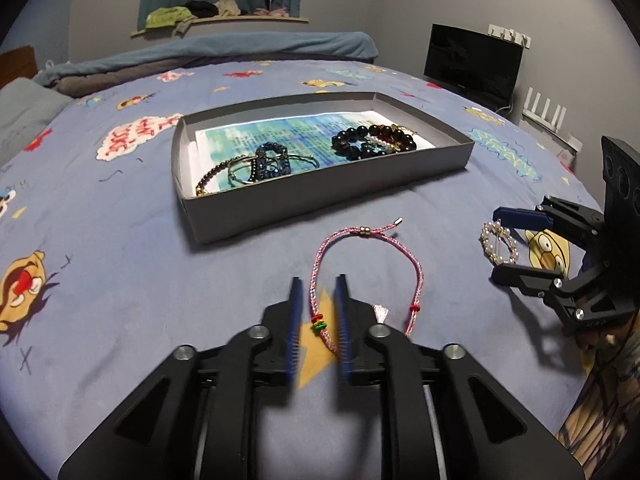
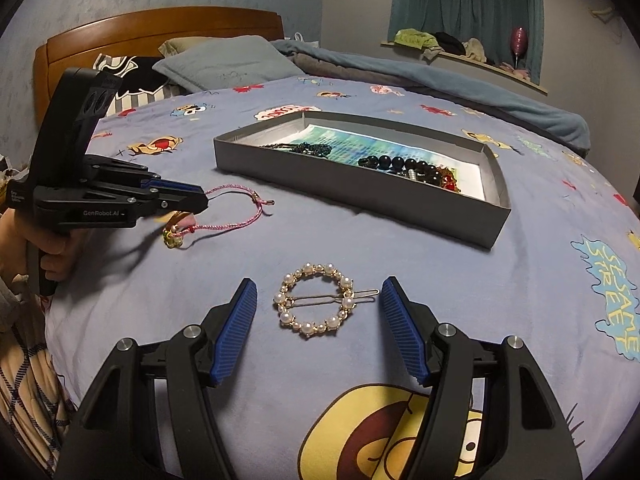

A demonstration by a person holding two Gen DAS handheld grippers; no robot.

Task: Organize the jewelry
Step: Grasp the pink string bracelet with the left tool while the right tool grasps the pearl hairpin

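Observation:
A pink cord bracelet (image 1: 416,272) lies on the bedspread in front of a grey tray (image 1: 320,196). My left gripper (image 1: 318,284) is open, its blue pads on either side of the bracelet's near strand. A pearl ring hair clip (image 2: 316,300) lies on the bedspread between the wide-open fingers of my right gripper (image 2: 318,286). In the left wrist view the clip (image 1: 500,242) and right gripper (image 1: 496,244) show at the right. The tray (image 2: 360,196) holds a black bead bracelet (image 1: 372,142) and blue and thin bracelets (image 1: 264,164).
The work surface is a bed with a blue cartoon bedspread (image 1: 120,280). Pillows (image 2: 224,62) and a wooden headboard (image 2: 160,28) stand at the far left in the right wrist view. A dark monitor (image 1: 472,60) stands beyond the bed's right edge.

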